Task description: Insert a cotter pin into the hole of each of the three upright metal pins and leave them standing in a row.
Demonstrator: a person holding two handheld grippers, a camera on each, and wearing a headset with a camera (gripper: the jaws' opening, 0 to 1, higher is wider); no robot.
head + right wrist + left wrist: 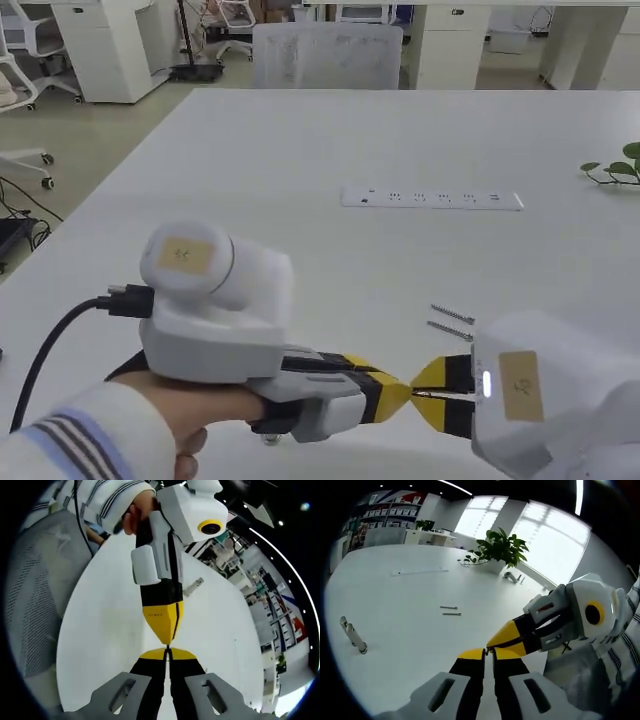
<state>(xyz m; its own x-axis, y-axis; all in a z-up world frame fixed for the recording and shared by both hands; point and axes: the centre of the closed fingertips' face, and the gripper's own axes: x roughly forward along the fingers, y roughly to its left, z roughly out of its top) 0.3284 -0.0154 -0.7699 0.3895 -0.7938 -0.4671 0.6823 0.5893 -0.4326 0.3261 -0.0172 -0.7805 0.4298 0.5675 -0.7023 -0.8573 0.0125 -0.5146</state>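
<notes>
At the near edge of the bench, left tongs and right tongs closed, tip to tip, two thin pins lying beyond

2 thin pins lying flat, parallel.

The right hand-held gripper runs off the head view's bottom edge.

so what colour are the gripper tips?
Yellow, black behind; left gripper shows best in right gripper view.
</notes>
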